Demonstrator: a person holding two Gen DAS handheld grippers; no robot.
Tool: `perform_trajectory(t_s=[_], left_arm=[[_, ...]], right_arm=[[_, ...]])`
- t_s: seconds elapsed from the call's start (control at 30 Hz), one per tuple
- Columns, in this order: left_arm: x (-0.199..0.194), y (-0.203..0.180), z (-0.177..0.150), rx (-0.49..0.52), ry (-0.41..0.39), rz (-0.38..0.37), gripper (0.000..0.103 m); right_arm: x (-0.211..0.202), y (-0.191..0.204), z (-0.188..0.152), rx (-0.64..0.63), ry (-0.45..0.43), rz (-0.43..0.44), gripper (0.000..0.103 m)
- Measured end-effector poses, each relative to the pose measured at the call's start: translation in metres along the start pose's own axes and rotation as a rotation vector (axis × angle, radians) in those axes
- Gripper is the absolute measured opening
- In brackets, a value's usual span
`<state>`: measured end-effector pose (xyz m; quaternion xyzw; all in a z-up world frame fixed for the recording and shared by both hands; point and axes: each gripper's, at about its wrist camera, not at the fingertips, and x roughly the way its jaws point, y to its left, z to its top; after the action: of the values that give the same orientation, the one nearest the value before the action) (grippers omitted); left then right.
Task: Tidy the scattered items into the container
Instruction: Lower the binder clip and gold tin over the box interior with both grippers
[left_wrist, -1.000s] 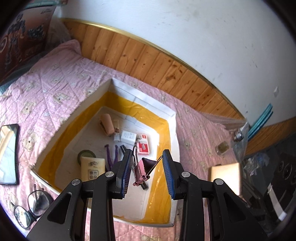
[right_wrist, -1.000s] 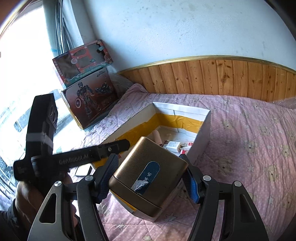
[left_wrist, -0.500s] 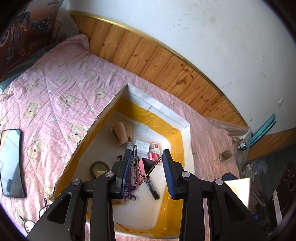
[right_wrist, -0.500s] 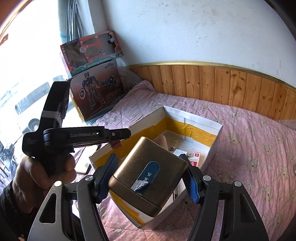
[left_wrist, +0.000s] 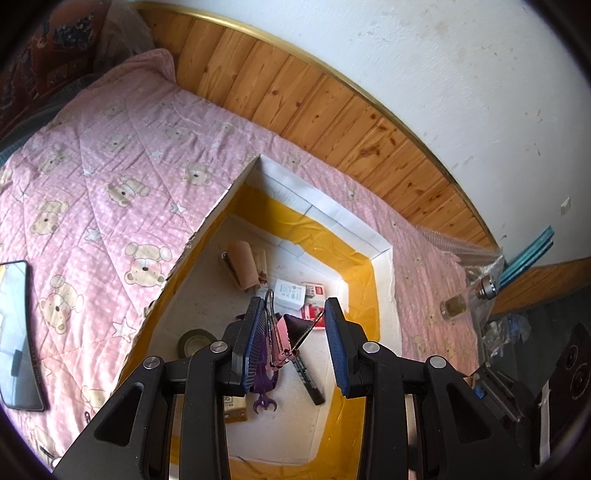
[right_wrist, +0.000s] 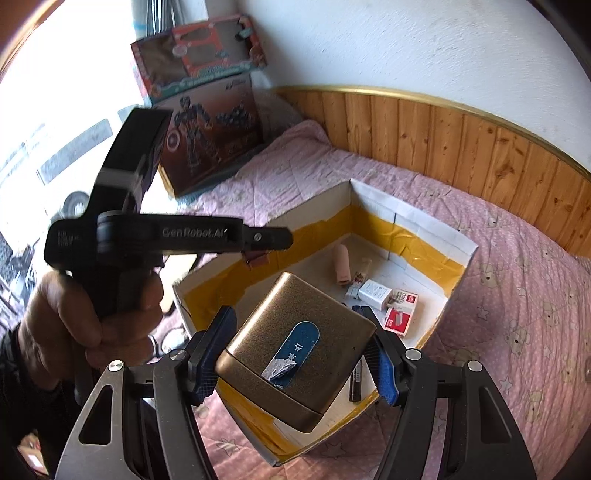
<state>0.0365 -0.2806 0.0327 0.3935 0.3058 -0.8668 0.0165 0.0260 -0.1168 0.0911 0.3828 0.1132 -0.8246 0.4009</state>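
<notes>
While both grippers are hovering over the box (left_wrist: 384, 254), each is carrying something.
The left gripper (left_wrist: 295, 339) is pinching a pink clip (left_wrist: 282, 338), its jaws partly parted; the right gripper (right_wrist: 295, 354) is clamping a gold case (right_wrist: 295, 350) above the box (right_wrist: 432, 236) on the bed (right_wrist: 517, 295).

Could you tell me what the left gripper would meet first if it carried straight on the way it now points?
Probably the white box lying inside the container, though depth is unclear. The left gripper already holds a small pink clip over it.

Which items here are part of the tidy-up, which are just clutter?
Job:
- container
- binder clip in left hand-held gripper
- gold box in right hand-held gripper
- phone, still on the quilt

Just lying about:
- toy boxes
- small jar
</notes>
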Motion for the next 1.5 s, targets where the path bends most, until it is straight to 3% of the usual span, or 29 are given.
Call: perform_trajectory(t_s=[0.37, 0.57, 0.87, 1.5], left_arm=[[0.027, -0.002, 0.012, 0.015, 0.062, 0.014, 0.034], [0.043, -0.006, 0.011, 0.053, 0.114, 0.066, 0.034], [0.056, -0.017, 0.011, 0.107, 0.131, 0.128, 0.034], [0.080, -0.009, 0.025, 0.120, 0.198, 0.141, 0.035]], right_arm=[[0.024, 0.005, 0.004, -0.121, 0.113, -0.001, 0.067], [0.040, 0.005, 0.003, -0.184, 0.187, 0.001, 0.067], [0.062, 0.015, -0.001, -0.285, 0.270, -0.003, 0.067], [0.095, 0.017, -0.010, -0.389, 0.416, -0.008, 0.067]])
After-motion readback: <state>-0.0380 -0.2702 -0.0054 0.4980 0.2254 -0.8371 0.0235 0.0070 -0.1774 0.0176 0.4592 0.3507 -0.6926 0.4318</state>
